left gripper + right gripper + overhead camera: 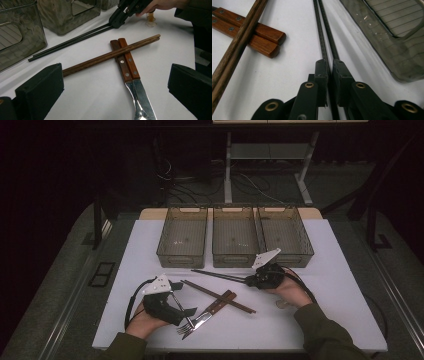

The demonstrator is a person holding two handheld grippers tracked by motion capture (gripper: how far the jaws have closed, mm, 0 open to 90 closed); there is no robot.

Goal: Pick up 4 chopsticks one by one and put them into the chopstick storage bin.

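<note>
A pair of black chopsticks (pixel 220 275) lies on the white table in front of the trays. My right gripper (pixel 248 280) is shut on their right end, and in the right gripper view its jaws (pixel 329 68) pinch the sticks (pixel 322 37) together. A pair of brown wooden chopsticks (pixel 220 296) lies across the wooden handles of a knife and fork (pixel 207 312). My left gripper (pixel 181 299) stands open just left of the fork's tines. In the left gripper view its wide-apart jaws (pixel 116 72) frame the crossed brown chopsticks (pixel 110 56) and the two handles (pixel 127 62).
Three empty smoky plastic trays (pixel 182 237) (pixel 234 237) (pixel 285 235) stand side by side at the back of the table (pixel 325 285). A small clear round piece (pixel 281 304) lies by the right hand. Dark floor with cables and a desk frame lies beyond.
</note>
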